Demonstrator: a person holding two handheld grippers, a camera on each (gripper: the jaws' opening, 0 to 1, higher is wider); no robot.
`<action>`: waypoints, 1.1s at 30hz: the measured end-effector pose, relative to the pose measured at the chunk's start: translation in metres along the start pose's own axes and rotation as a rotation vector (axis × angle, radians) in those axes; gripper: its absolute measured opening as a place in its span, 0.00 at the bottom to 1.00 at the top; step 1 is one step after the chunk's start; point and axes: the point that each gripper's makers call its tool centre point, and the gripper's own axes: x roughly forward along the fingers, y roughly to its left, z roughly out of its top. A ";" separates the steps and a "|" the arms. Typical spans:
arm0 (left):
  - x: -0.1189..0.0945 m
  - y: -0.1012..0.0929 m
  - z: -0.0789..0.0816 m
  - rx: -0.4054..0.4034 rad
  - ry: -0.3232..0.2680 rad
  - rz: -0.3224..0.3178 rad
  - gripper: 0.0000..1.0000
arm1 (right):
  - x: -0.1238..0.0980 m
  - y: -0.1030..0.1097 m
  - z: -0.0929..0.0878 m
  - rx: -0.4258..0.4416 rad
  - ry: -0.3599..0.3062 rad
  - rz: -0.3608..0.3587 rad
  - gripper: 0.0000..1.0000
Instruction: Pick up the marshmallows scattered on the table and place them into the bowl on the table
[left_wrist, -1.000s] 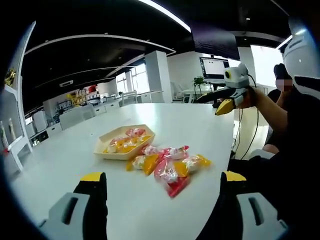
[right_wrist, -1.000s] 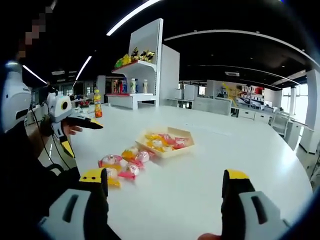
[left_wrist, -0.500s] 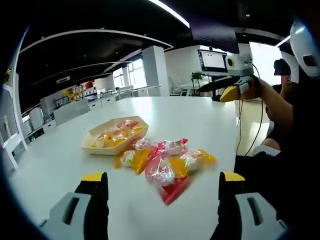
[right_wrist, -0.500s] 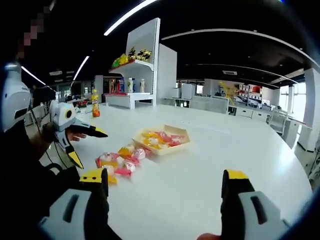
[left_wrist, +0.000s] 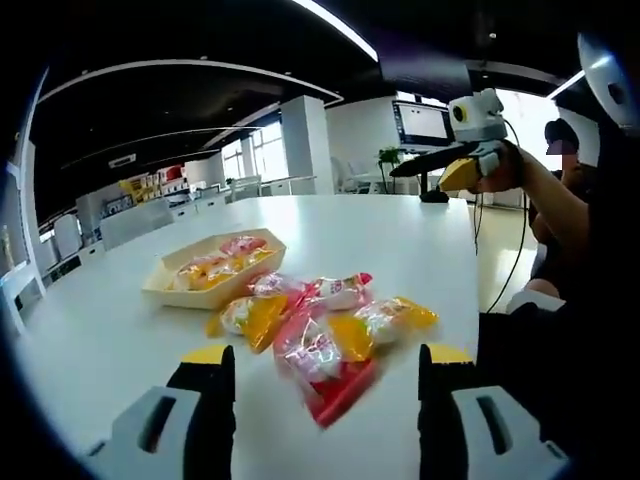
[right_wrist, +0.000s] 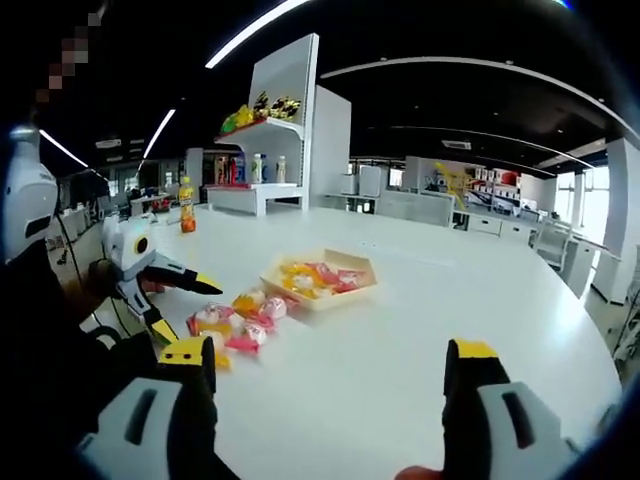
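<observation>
You've brought your left gripper (left_wrist: 320, 375) lower and closer over the scattered marshmallows (left_wrist: 325, 330), jaws spread and empty. Your right gripper (right_wrist: 325, 375) hangs released too, apart from the bowl (right_wrist: 318, 280).

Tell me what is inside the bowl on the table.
The bowl holds several wrapped marshmallows, in yellow-orange and pink wrappers. Its near wall hides their lower parts, so the bowl's bottom and an exact count cannot be seen.

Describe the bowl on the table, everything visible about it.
The bowl is a shallow, pale cream tray with angled corners and a low rim, resting flat on the white table. It already holds several pink and yellow wrapped marshmallows. More loose packets lie just beside it; neither gripper touches it.
</observation>
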 end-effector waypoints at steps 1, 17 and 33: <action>0.001 -0.001 0.000 0.002 0.001 -0.001 0.73 | 0.000 0.000 0.000 0.001 -0.001 0.000 0.92; 0.012 -0.006 0.001 -0.002 -0.037 -0.003 0.52 | 0.001 -0.003 -0.005 0.002 0.008 -0.003 0.91; 0.011 -0.004 0.001 -0.010 -0.043 0.013 0.37 | 0.001 -0.004 -0.009 0.002 0.014 -0.006 0.90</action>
